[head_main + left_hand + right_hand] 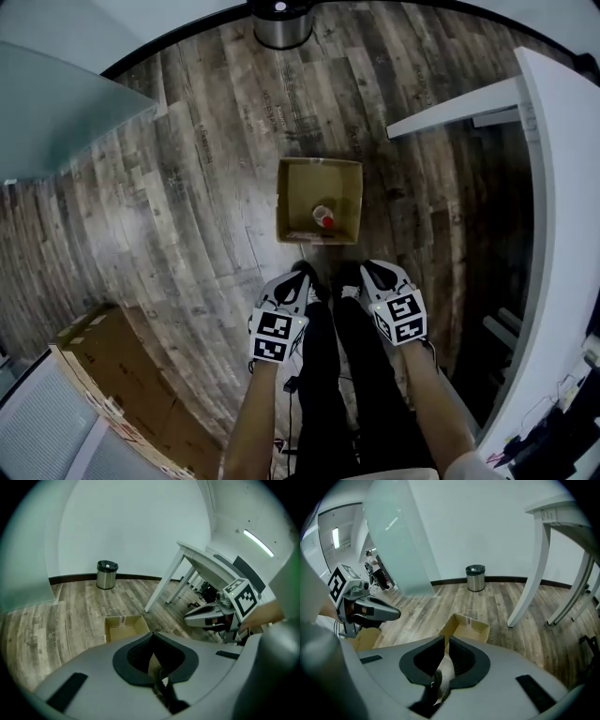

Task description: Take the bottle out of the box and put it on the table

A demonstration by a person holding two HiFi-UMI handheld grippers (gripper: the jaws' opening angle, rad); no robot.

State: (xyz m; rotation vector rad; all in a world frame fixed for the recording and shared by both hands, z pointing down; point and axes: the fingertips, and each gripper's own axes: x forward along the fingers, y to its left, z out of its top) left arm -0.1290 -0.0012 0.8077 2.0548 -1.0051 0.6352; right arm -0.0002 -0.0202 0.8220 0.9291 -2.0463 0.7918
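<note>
An open cardboard box [298, 190] stands on the wooden floor ahead of me, also seen in the left gripper view [124, 626] and the right gripper view [466, 627]. A bottle with a red cap [323, 217] lies inside it near the front wall; neither gripper view shows the bottle. My left gripper [302, 277] hovers short of the box's front edge, its jaws [152, 637] shut and empty. Beside it my right gripper [367, 272] points steeply down, jaws [444, 639] a narrow slit apart with nothing between them.
A white table [562, 187] runs along the right side, its legs [529, 583] near the box. A metal bin [281, 23] stands by the far wall. A larger cardboard box [112, 375] sits at the lower left, and a frosted panel [56, 103] at the upper left.
</note>
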